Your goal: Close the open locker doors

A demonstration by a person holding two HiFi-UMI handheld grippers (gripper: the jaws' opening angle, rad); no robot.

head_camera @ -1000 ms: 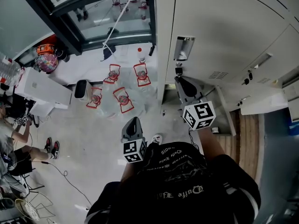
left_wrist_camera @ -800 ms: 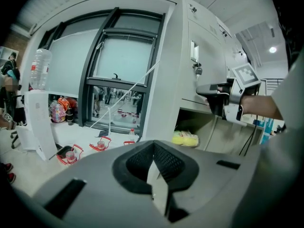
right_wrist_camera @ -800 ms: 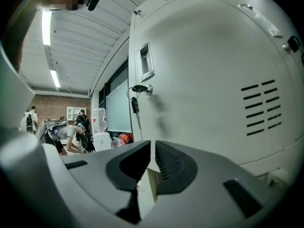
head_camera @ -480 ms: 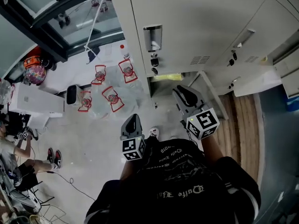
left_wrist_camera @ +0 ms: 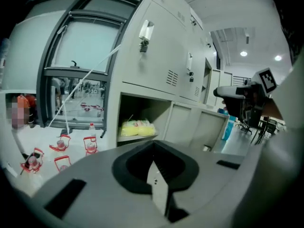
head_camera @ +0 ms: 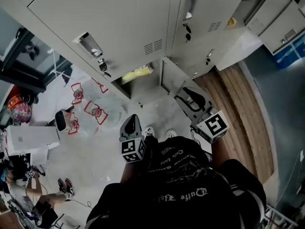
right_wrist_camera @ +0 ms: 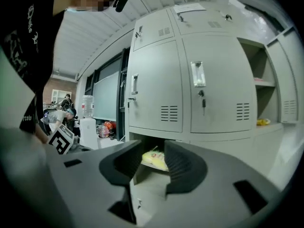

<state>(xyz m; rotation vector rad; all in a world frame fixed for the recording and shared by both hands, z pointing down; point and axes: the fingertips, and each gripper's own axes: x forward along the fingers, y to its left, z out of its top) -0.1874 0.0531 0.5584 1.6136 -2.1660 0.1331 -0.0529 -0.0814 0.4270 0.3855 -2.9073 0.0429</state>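
A bank of grey lockers [head_camera: 119, 18] fills the top of the head view. One low locker [head_camera: 138, 75] stands open with a yellow packet [head_camera: 137, 72] on its shelf, its door [head_camera: 170, 78] swung out toward me. My right gripper [head_camera: 190, 95] hovers in front of that door, apart from it. Its jaws have just been opening and stand open with nothing between them; the yellow packet [right_wrist_camera: 154, 158] shows through the gap. My left gripper [head_camera: 132, 124] hangs lower left, shut and empty, facing the open locker [left_wrist_camera: 142, 122]. A second locker [head_camera: 240, 11] is open at the far right.
Water bottles with red handles [head_camera: 90, 109] stand on the pale floor at the left, beside a small white appliance [head_camera: 61, 120]. A wooden floor strip [head_camera: 243, 113] runs along the right. A person sits at the lower left [head_camera: 28, 185]. My shoes [head_camera: 159, 133] are just under the grippers.
The head view has swung rightward along the lockers, bringing the open low locker to the middle. My right gripper has come away from a closed door's handle and opened. The left gripper shifted slightly.
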